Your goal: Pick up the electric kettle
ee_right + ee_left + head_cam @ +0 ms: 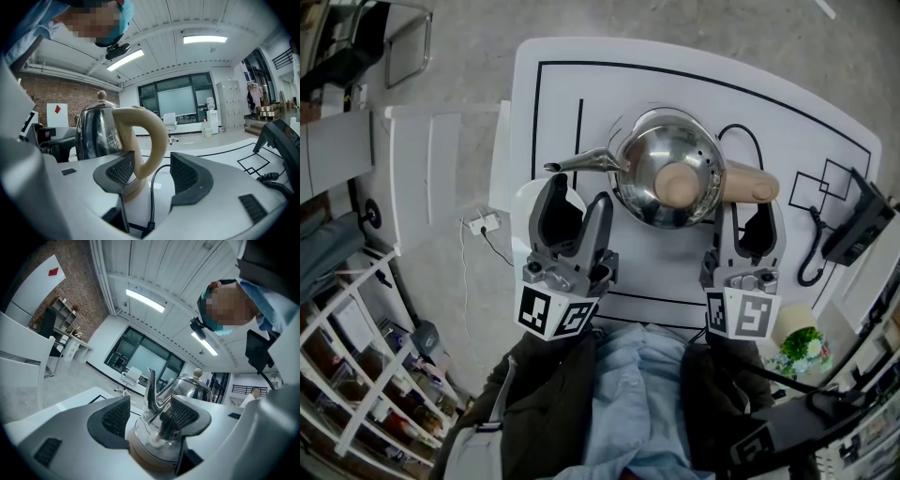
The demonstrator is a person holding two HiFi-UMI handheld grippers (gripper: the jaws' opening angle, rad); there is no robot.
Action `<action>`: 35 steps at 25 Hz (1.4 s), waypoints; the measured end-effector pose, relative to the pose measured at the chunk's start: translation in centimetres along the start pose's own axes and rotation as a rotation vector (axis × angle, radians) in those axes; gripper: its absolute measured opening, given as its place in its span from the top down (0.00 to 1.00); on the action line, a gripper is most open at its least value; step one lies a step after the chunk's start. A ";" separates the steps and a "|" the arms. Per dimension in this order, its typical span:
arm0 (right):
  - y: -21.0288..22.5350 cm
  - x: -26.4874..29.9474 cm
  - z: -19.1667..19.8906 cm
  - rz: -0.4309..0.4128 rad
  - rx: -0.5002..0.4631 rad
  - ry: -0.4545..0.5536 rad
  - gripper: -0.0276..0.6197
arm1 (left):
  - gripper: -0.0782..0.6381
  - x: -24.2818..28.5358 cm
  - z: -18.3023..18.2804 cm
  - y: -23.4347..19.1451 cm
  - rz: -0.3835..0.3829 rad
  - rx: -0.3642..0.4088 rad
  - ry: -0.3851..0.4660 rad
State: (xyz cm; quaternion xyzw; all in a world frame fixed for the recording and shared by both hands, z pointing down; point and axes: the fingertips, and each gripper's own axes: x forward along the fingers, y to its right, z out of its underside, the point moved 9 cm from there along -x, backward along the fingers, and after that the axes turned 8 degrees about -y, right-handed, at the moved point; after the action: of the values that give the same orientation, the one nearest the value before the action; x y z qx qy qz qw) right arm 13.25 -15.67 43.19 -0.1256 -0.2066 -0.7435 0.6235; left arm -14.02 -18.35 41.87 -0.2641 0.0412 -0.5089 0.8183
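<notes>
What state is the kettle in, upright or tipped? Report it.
Upright. The kettle stands on the table with its lid knob on top, and in the right gripper view its handle arches vertically.

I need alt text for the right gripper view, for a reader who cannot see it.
The right gripper is open, and the beige handle of a steel electric kettle shows in the gap between its jaws, ungripped. A black cord runs across the white table below the handle, and a black desk phone sits at the right edge.

Head view overhead, others low (kettle (pixel 642 173) shared)
</notes>
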 end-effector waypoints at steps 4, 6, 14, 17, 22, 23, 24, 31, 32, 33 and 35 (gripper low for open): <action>0.2 0.2 -0.1 0.006 -0.002 0.006 0.61 | 0.53 0.2 -0.1 -0.1 -0.002 0.000 0.010; 0.3 0.3 -0.1 0.008 -0.002 0.006 0.61 | 0.53 0.3 -0.2 -0.3 -0.005 -0.002 0.016; 0.4 0.8 -0.4 0.004 -0.004 0.012 0.61 | 0.53 0.8 -0.7 -0.5 -0.003 -0.008 0.035; 0.8 1.0 -0.8 0.009 -0.013 0.020 0.61 | 0.53 1.0 -0.7 -0.5 0.001 -0.012 0.040; 0.9 1.2 -1.4 0.011 -0.035 0.026 0.61 | 0.53 1.3 -0.9 -0.6 0.009 -0.019 0.048; 0.9 1.2 -1.5 0.010 -0.039 0.027 0.61 | 0.53 1.4 -0.9 -0.6 0.011 -0.022 0.050; 0.9 1.3 -1.6 0.008 -0.042 0.028 0.61 | 0.53 1.4 -1.0 -0.6 0.013 -0.025 0.053; 0.9 1.6 -2.1 0.007 -0.058 0.034 0.61 | 0.53 2.0 -1.4 -0.6 0.032 -0.022 0.067; 0.9 1.7 -2.1 0.007 -0.058 0.035 0.61 | 0.53 2.1 -1.5 -0.6 0.033 -0.022 0.069; 0.9 1.8 -2.1 0.007 -0.056 0.035 0.61 | 0.53 2.1 -1.5 -0.7 0.034 -0.023 0.070; 0.9 1.9 -2.1 0.010 -0.054 0.035 0.61 | 0.53 2.3 -1.7 -0.8 0.036 -0.031 0.073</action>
State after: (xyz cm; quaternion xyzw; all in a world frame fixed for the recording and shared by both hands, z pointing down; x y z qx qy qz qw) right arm 13.97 -18.38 42.33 -0.1306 -0.1749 -0.7479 0.6269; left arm -14.10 -21.23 41.25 -0.2574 0.0835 -0.5027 0.8210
